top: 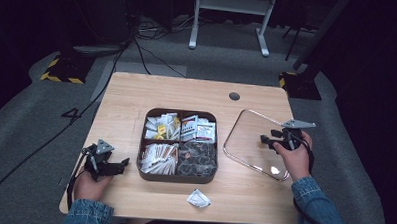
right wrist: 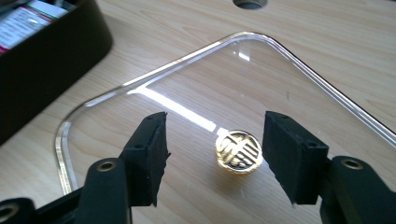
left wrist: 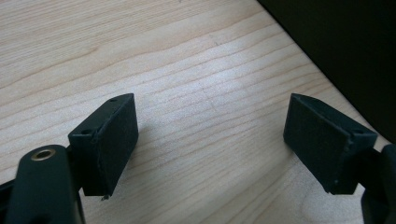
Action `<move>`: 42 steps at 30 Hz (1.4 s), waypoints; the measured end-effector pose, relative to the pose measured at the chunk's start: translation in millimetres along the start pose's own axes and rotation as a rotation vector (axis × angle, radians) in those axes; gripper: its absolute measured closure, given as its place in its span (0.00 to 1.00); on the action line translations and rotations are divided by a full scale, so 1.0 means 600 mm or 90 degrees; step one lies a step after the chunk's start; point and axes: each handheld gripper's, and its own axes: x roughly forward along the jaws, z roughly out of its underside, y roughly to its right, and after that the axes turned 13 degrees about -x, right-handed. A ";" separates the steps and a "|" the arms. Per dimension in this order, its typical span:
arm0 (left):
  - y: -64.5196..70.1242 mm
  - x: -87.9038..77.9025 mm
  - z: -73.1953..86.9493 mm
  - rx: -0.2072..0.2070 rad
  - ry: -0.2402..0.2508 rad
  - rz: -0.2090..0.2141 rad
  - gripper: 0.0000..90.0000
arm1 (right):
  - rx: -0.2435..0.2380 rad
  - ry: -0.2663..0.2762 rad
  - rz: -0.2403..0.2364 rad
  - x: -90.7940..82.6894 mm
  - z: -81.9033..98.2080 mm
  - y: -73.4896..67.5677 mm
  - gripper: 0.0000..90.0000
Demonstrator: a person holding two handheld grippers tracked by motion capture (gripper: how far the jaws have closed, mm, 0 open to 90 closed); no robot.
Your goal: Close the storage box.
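A dark brown tray [top: 176, 180] with four compartments of packets and pods stands mid-table. Its clear lid [top: 248, 136] lies flat on the wood to the right. In the right gripper view the lid [right wrist: 196, 93] carries a small gold knob [right wrist: 238, 151]. My right gripper [right wrist: 212, 154] is open low over the lid, with the knob between its jaws and untouched. In the high view the right gripper [top: 265, 140] sits over the lid's right half. My left gripper [top: 124, 163] rests left of the tray, open [left wrist: 210, 140] over bare wood, holding nothing.
A loose white packet [top: 198, 198] lies near the table's front edge. A round cable hole [top: 234, 96] sits at the back. The tray's dark wall [right wrist: 46, 60] stands left of the lid. A dark surface [left wrist: 345, 46] borders the wood ahead of the left gripper.
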 end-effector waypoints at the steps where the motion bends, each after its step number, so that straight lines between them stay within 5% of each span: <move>1: 0.000 0.000 0.000 0.000 0.000 0.000 0.20 | 0.005 -0.007 0.002 0.005 0.003 0.005 0.45; 9: 0.000 0.000 0.000 0.000 0.000 0.000 0.20 | 0.044 -0.026 0.024 0.035 0.024 0.022 0.46; 21: 0.000 0.000 0.000 0.000 0.000 0.000 0.20 | 0.022 -0.075 0.007 0.062 0.039 0.019 0.58; 42: 0.000 0.000 0.000 0.000 0.000 0.000 0.20 | 0.006 -0.045 0.013 0.073 0.048 0.014 0.65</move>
